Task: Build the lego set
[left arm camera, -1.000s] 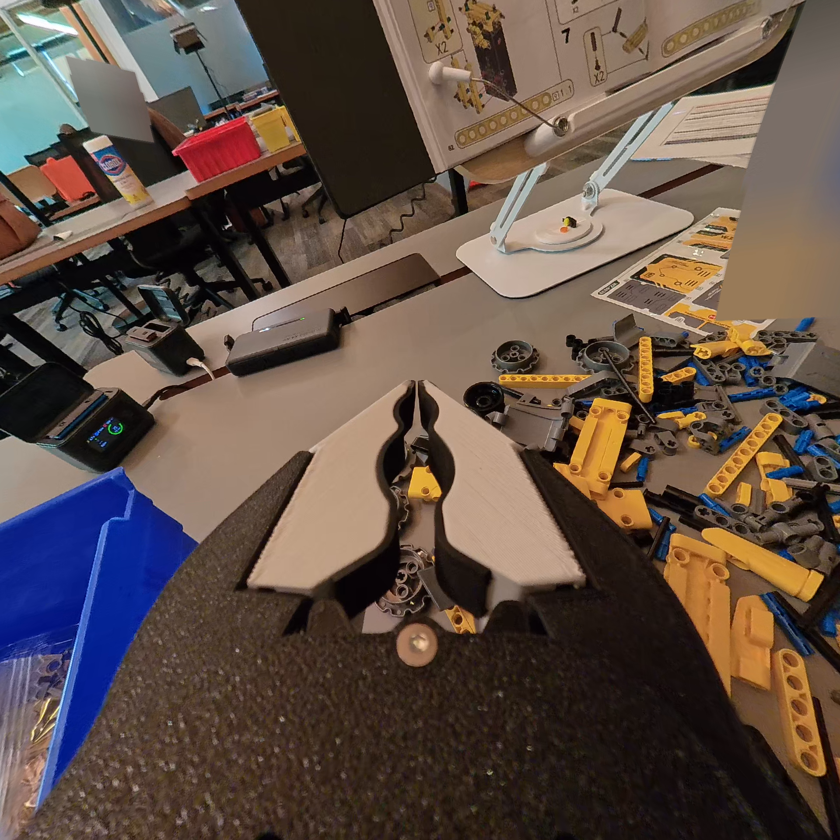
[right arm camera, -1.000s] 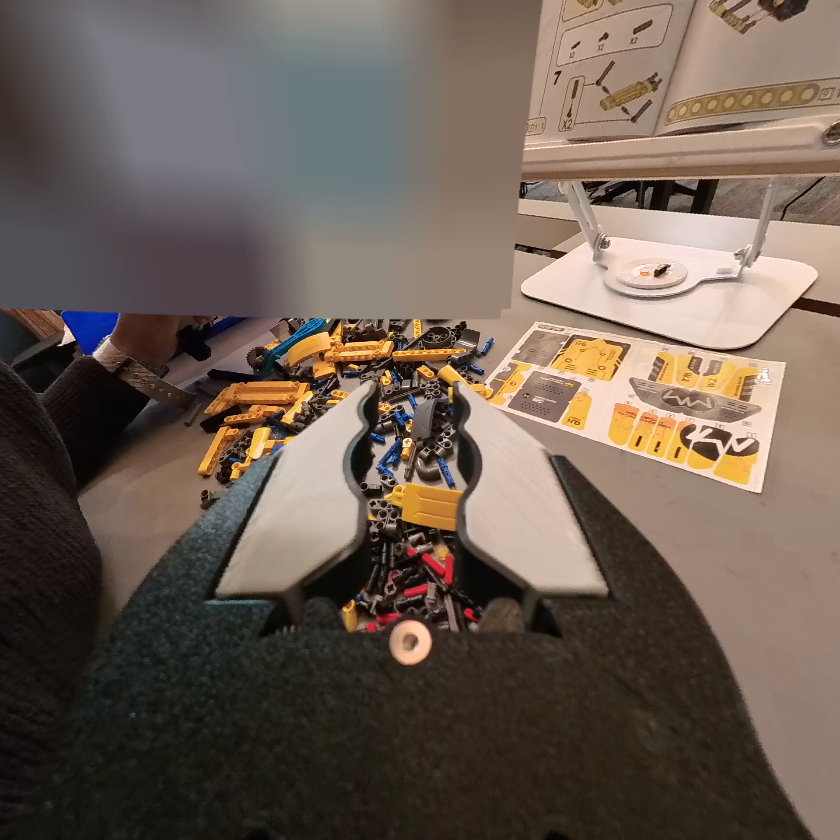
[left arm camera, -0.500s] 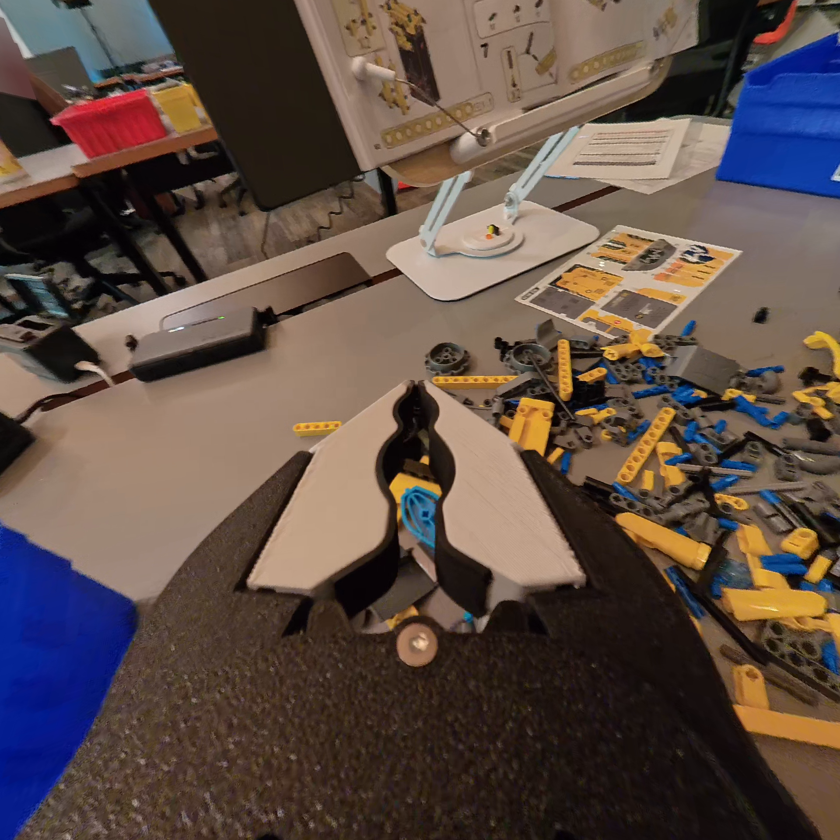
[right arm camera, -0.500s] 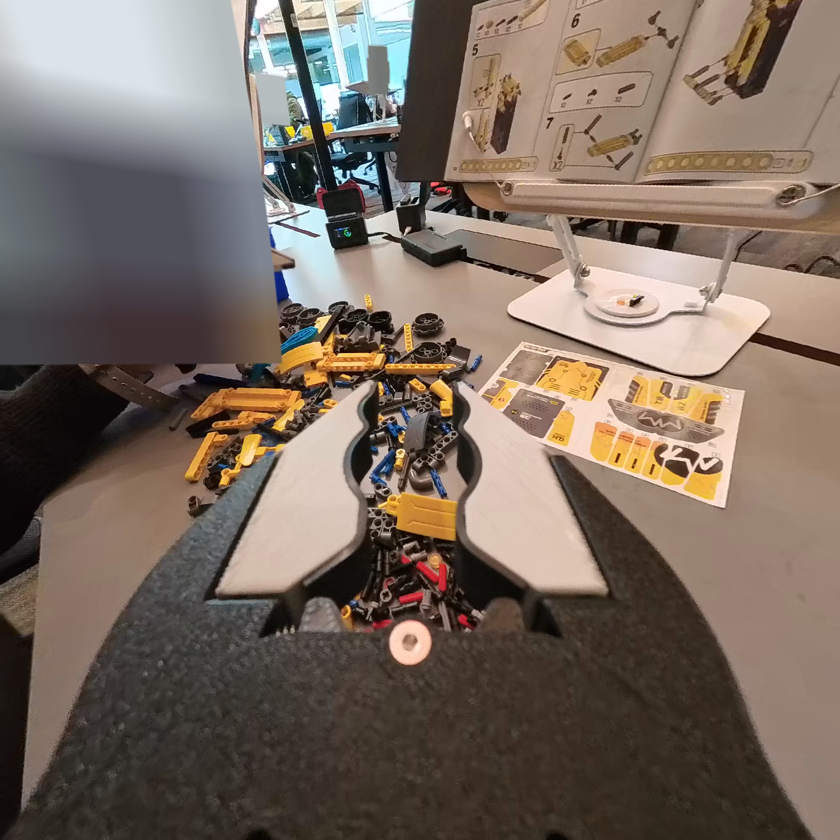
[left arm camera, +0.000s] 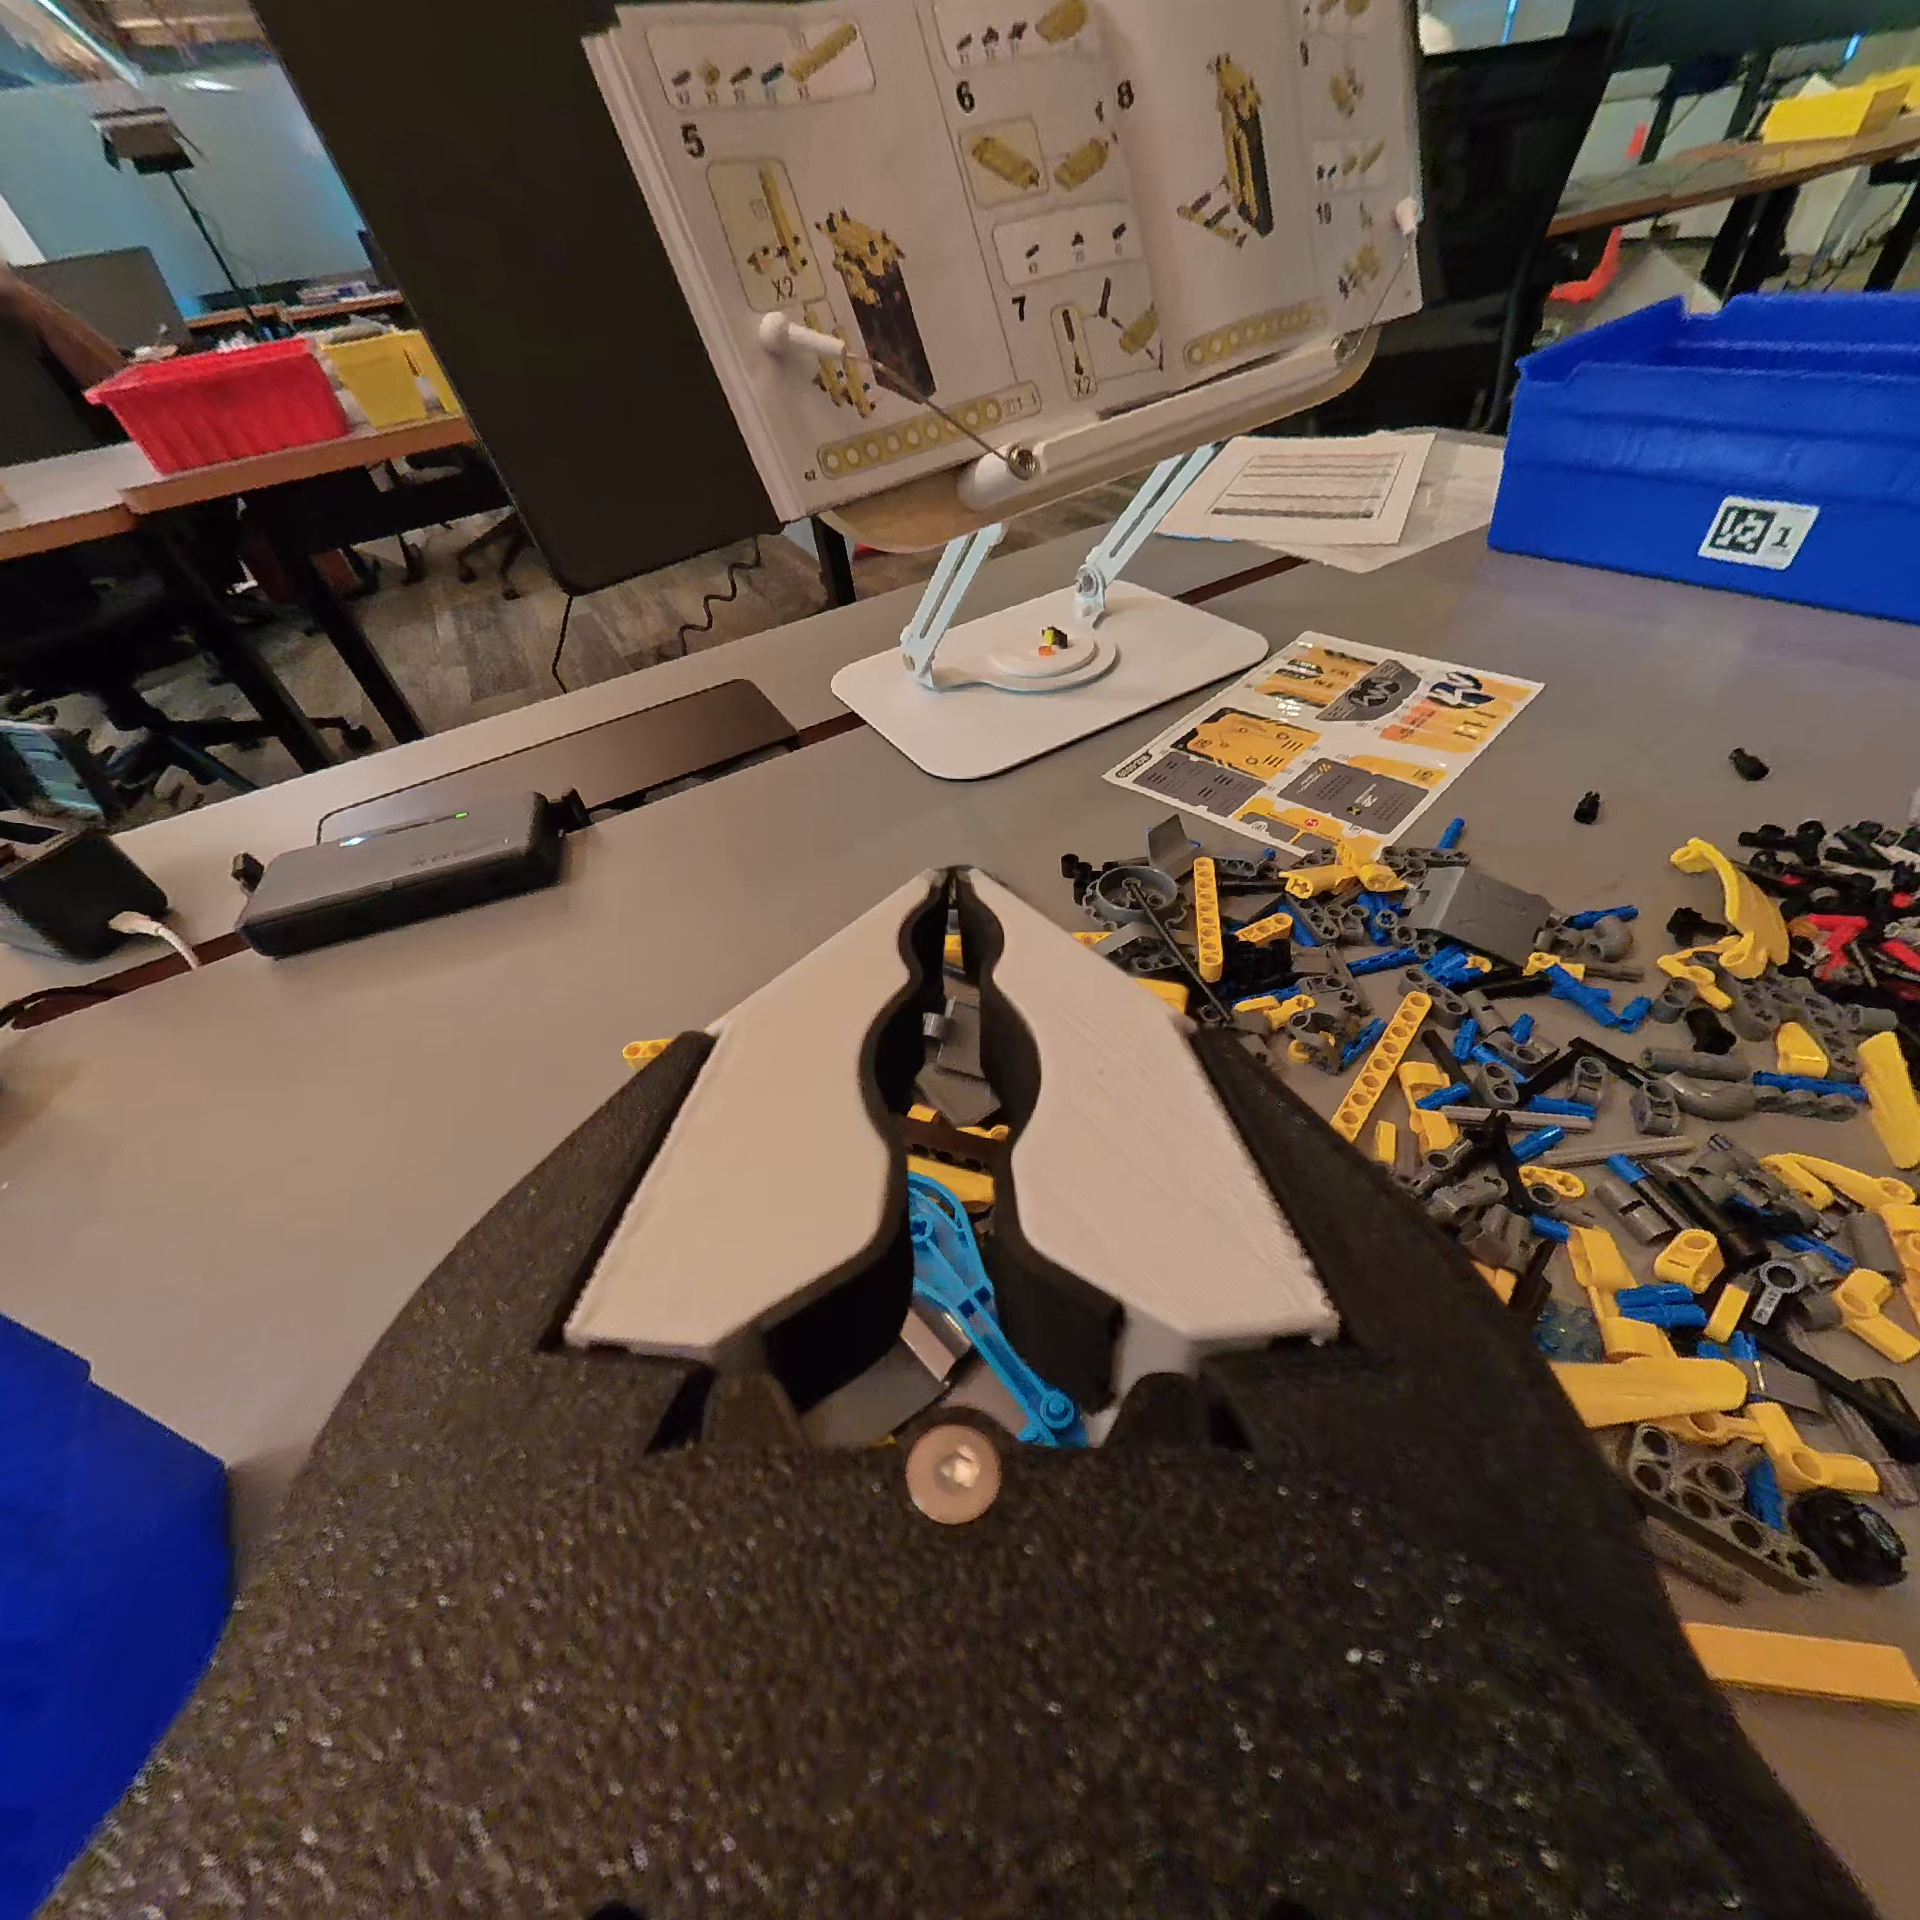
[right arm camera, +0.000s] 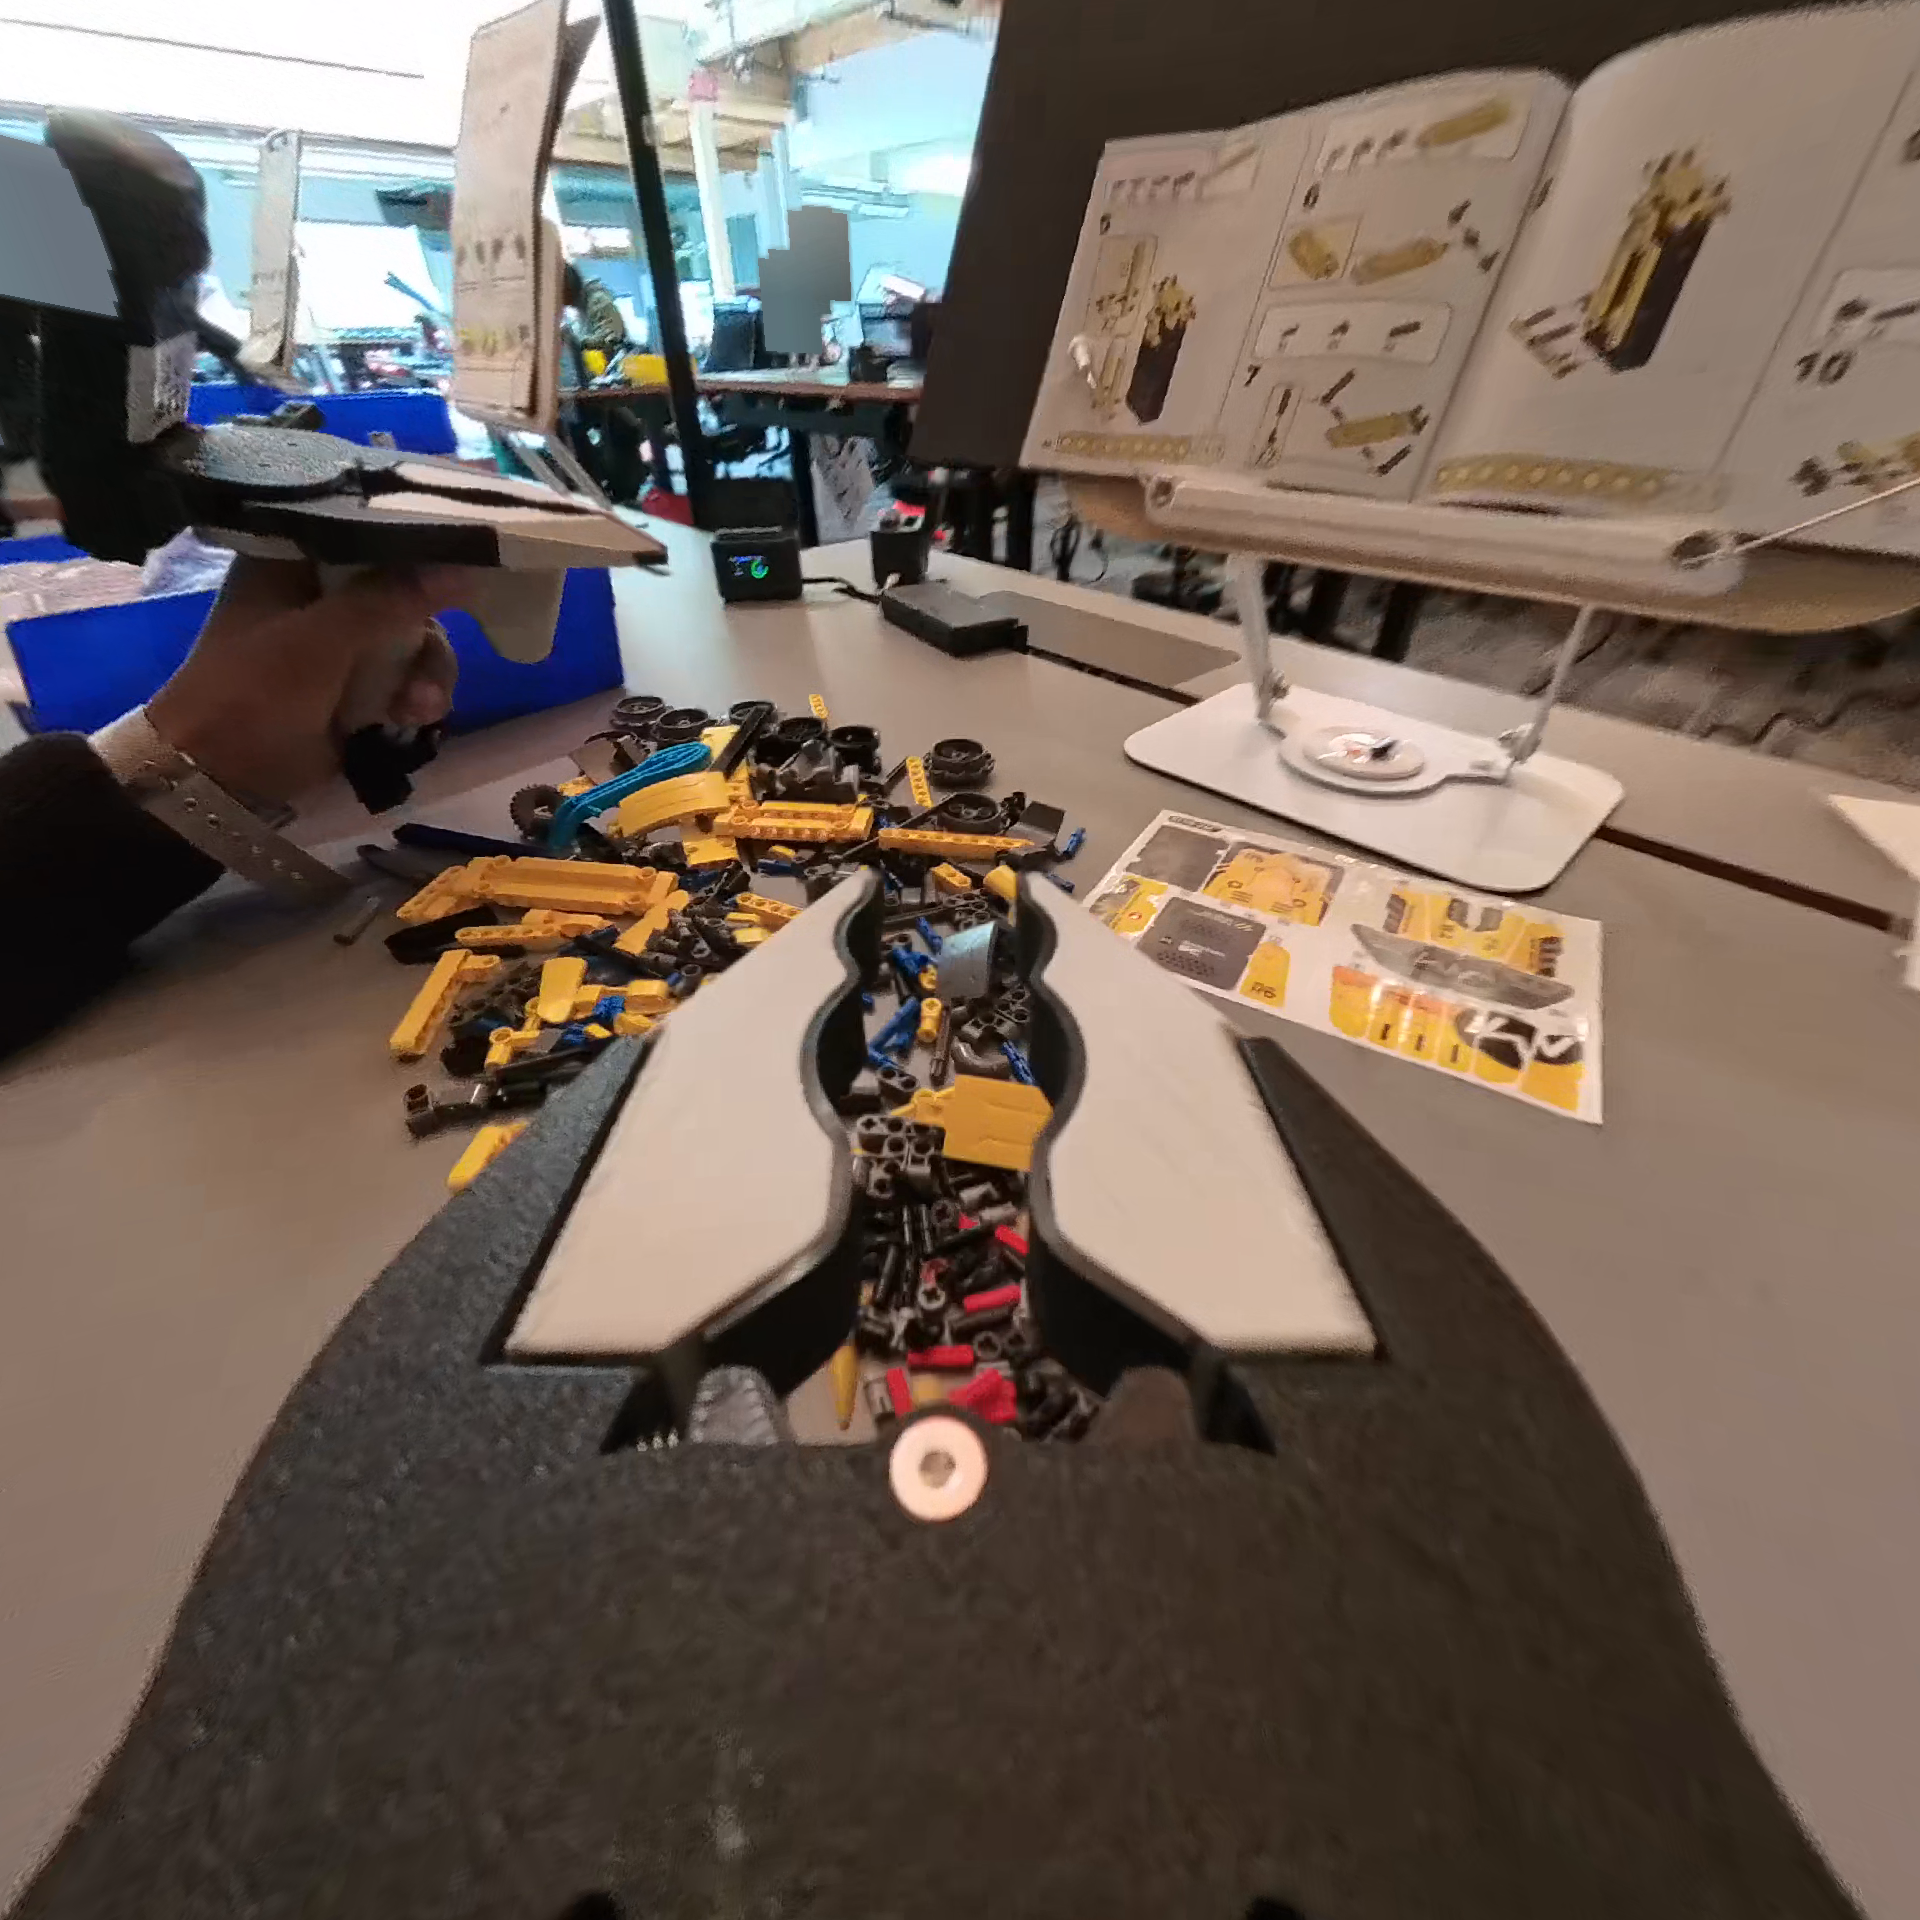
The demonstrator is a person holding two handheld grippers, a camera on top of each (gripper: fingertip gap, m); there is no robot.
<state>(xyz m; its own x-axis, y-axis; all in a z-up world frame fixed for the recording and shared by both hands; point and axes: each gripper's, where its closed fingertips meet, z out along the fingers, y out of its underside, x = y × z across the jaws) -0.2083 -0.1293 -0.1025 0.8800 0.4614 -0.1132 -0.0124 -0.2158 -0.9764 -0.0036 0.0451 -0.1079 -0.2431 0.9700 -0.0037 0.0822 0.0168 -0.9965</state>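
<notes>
Two grippers | left gripper (left arm camera: 951,883) clenched, empty, above brick pile (left arm camera: 1558,1091) | right gripper (right arm camera: 951,894) released | sticker sheet (right arm camera: 1371,956) at 2 o'clock, book stand (right arm camera: 1382,790) beyond

- Left wrist cam sits right behind the left gripper (left arm camera: 954,883), angled down over the near-left edge of the brick pile (left arm camera: 1507,1060), most of which spreads to the gripper's right.
- Right wrist cam rides the right gripper (right arm camera: 951,894), low and close, with the pile (right arm camera: 727,914) straight ahead and under the fingers.
- Both face the book stand (left arm camera: 1039,675) (right arm camera: 1371,769) beyond the tips, and share the pile, sticker sheet (left arm camera: 1340,727) (right arm camera: 1371,956) and table (left arm camera: 312,1091).
- The right cam also catches the left gripper (right arm camera: 634,556), up and to the left.
</notes>
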